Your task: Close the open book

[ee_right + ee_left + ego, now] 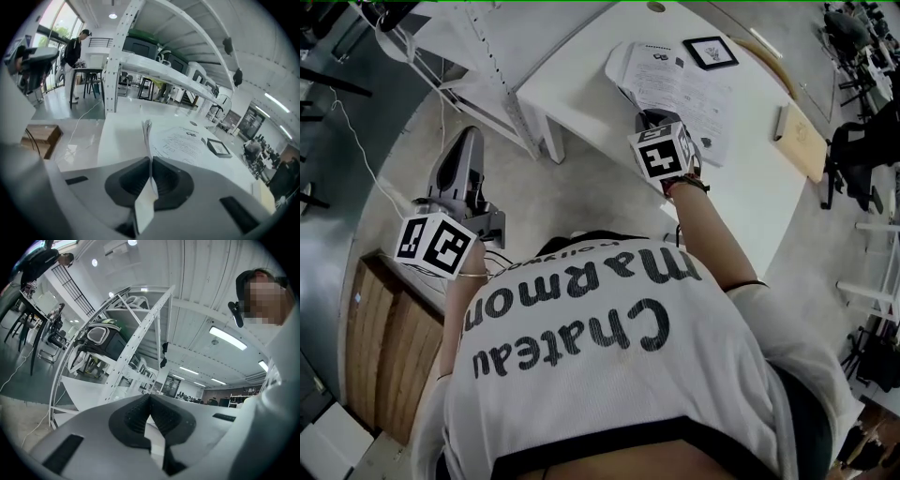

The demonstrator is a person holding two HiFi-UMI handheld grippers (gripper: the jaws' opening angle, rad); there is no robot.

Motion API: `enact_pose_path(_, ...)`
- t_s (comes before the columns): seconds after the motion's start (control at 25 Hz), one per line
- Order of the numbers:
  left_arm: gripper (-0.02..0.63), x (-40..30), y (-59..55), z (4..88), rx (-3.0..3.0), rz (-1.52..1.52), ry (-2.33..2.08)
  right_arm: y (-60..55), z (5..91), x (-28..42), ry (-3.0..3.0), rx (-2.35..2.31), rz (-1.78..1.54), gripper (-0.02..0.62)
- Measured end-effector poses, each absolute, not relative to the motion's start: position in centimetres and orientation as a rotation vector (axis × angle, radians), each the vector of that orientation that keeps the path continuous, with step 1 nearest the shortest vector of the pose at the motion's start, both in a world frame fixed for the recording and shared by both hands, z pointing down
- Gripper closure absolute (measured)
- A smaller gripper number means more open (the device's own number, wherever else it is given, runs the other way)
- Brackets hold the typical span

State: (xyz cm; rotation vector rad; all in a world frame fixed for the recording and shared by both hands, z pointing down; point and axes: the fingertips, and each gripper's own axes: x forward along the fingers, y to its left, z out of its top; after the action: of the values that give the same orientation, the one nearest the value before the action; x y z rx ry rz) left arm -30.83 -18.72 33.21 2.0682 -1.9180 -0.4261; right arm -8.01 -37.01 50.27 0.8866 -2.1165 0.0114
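The open book [680,82] lies on the white table [581,108], its printed pages facing up. My right gripper [651,118] sits at the book's near-left edge. In the right gripper view, my right gripper [151,172] is shut on a lifted leaf [147,136] that stands on edge between the pads, with the printed page [180,144] flat to its right. My left gripper [468,142] hangs off the table to the left, over the floor. In its own view my left gripper [150,403] is shut with nothing in it.
A small black-framed picture [711,52] lies beyond the book, and a tan board [802,141] rests at the table's right edge. A white shelf rack [478,66] stands left of the table. A wooden cabinet [389,337] is at the lower left.
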Motion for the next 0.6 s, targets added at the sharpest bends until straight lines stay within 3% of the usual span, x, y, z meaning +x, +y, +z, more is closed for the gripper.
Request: enact_pose_path(0.6,0.583,-28.0,-21.6,33.0,2.148,-0.400,-1.831,-37.1,48.8,-5.3,-2.287,0.987,0.318,0.554)
